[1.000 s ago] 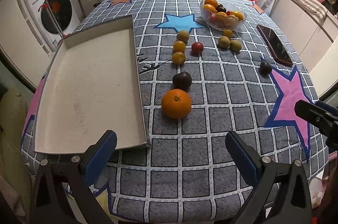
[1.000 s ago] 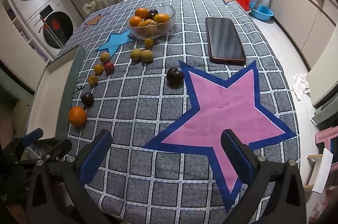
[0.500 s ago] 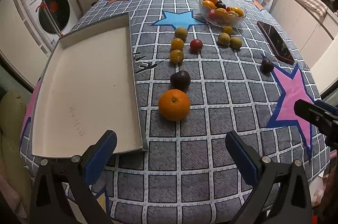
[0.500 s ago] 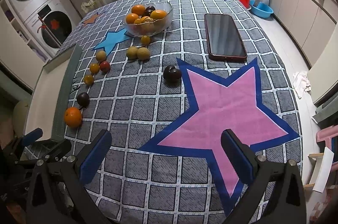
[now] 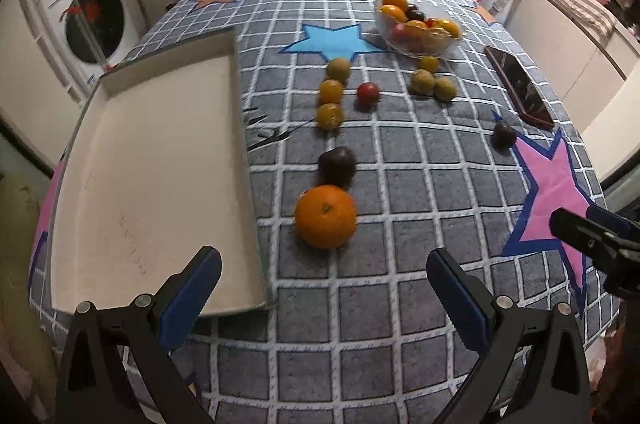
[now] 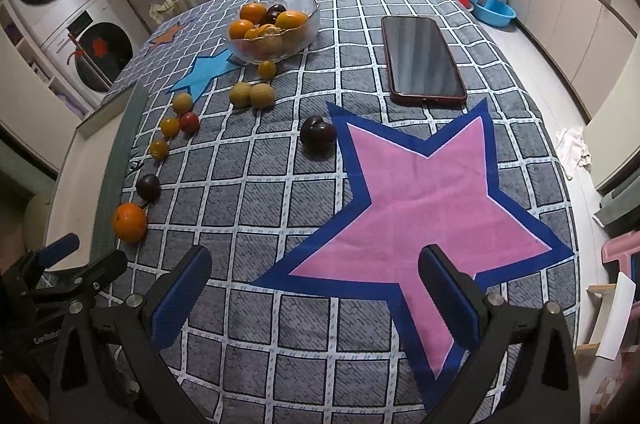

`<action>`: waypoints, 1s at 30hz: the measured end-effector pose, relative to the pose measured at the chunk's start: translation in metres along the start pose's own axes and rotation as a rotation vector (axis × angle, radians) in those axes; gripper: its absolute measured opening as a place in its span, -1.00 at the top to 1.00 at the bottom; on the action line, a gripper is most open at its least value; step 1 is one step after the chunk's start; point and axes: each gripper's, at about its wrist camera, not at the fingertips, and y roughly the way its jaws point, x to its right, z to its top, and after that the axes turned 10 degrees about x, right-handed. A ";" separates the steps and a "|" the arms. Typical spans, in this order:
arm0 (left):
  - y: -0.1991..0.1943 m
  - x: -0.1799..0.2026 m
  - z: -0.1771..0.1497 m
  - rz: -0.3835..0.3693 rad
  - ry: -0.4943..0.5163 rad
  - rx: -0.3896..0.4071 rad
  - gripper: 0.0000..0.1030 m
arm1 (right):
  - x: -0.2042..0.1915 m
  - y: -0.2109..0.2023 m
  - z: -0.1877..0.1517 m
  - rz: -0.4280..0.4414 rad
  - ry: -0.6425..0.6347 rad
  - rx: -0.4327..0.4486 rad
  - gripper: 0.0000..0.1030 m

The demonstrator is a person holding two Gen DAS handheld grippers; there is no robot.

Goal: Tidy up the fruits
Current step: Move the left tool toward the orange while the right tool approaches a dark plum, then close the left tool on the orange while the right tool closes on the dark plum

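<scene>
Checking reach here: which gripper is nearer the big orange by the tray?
Left. The left gripper hangs just short of the orange, open. The right gripper is off to the orange's right, above the pink star.

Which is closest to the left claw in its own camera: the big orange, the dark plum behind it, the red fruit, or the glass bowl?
Counting out from the left claw:
1. Big orange, just ahead, beside the white tray.
2. Dark plum, right behind the orange.
3. Red fruit, mid-table, right of the yellow row.
4. Glass bowl, at the far end.

orange (image 5: 325, 216) 1 | dark plums (image 5: 337, 163) 2 | red fruit (image 5: 368, 93) 1 | trays (image 5: 244, 112) 1 | phones (image 6: 422, 59) 1 | bowls (image 6: 310, 20) 1
</scene>
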 end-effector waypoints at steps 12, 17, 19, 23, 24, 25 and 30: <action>0.042 0.021 0.014 -0.078 0.089 0.026 -1.00 | 0.011 0.003 0.004 -0.031 0.008 0.000 -1.00; 0.050 0.018 0.012 -0.099 0.128 0.026 -1.00 | 0.013 0.010 0.013 -0.043 -0.001 0.009 -1.00; 0.050 0.017 0.011 -0.093 0.144 0.034 -1.00 | 0.013 0.016 0.018 -0.048 -0.008 0.012 -1.00; 0.050 0.009 0.007 -0.080 0.171 0.050 -1.00 | 0.009 0.029 0.025 -0.047 -0.030 0.008 -1.00; 0.049 0.006 0.007 -0.080 0.172 0.055 -1.00 | 0.008 0.033 0.027 -0.045 -0.038 0.008 -1.00; 0.049 0.004 0.007 -0.082 0.172 0.058 -1.00 | 0.005 0.038 0.029 -0.046 -0.051 0.009 -1.00; 0.050 0.005 0.008 -0.077 0.150 0.043 -1.00 | -0.004 0.062 0.042 -0.058 -0.081 0.006 -1.00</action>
